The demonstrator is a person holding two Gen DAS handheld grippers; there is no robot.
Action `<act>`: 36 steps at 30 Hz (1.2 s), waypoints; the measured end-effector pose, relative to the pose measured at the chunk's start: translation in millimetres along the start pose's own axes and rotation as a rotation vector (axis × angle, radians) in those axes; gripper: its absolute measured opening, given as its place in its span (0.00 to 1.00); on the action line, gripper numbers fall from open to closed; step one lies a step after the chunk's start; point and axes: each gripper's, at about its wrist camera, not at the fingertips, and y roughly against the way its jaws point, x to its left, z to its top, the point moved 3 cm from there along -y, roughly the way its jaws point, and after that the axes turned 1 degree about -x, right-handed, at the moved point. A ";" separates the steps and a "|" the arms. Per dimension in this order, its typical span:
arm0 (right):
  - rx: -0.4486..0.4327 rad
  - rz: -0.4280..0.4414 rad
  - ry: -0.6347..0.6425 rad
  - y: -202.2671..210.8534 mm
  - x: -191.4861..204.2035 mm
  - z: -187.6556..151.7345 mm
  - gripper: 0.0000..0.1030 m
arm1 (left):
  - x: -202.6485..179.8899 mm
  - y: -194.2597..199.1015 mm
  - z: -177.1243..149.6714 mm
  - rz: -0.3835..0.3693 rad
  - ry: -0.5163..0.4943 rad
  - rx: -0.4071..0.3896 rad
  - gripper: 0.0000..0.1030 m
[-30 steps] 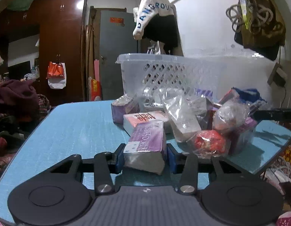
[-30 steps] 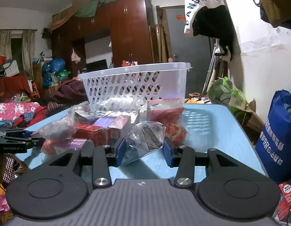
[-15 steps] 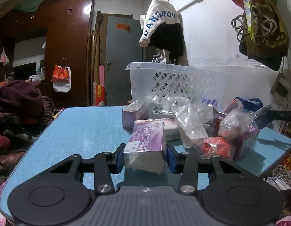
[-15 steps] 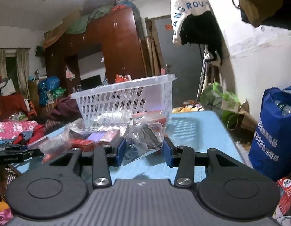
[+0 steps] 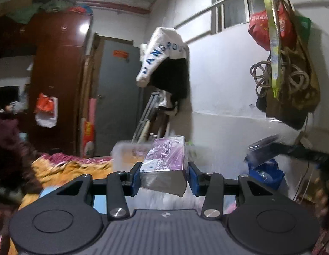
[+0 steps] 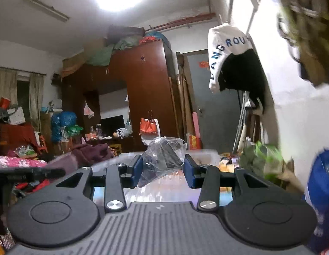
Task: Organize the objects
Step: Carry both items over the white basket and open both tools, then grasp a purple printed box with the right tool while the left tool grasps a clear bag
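Note:
My left gripper [image 5: 164,177] is shut on a purple and white wrapped box [image 5: 165,159] and holds it high, above the blurred rim of the white plastic basket [image 5: 124,148]. My right gripper [image 6: 162,171] is shut on a clear plastic bag with dark items inside [image 6: 162,159], also raised over the basket rim [image 6: 205,152]. The right gripper with its bag shows at the right of the left wrist view [image 5: 264,146]. The pile of packets on the table is hidden below both views.
A white wall [image 5: 224,106] with hanging bags [image 5: 285,74] is to the right. A dark wardrobe [image 6: 143,97] and a grey door [image 5: 115,97] stand behind. A blue bag [image 6: 322,193] is at the far right. Clothes [image 5: 75,163] lie to the left.
Both grippers have lifted their loads up off the blue table and tilted upward. The table and the pile of packets have dropped out of view; the basket rim now sits low.

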 end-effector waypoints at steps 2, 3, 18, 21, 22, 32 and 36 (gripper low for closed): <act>0.038 -0.007 0.014 -38.6 -0.5 14.7 0.44 | -3.1 -38.5 22.2 0.028 -0.005 0.048 0.47; 0.060 -0.022 0.028 -53.2 -0.4 17.5 0.44 | -3.7 -56.0 27.0 0.026 0.003 0.085 0.47; 0.135 -0.018 0.038 10.2 6.9 -38.5 1.00 | -22.3 5.9 -47.0 0.002 -0.030 0.103 0.85; 0.196 0.010 0.000 40.9 14.7 -79.8 1.00 | -37.2 40.7 -86.9 -0.010 -0.032 0.104 0.85; 0.198 0.023 -0.003 51.4 20.9 -92.4 1.00 | -41.3 48.6 -96.3 -0.021 -0.029 0.108 0.85; 0.253 0.114 0.037 57.2 55.8 -126.9 0.96 | -68.1 52.4 -109.7 -0.106 -0.049 0.094 0.85; 0.283 0.144 0.051 50.9 65.3 -138.2 0.88 | -82.7 40.8 -117.0 -0.130 -0.099 0.127 0.82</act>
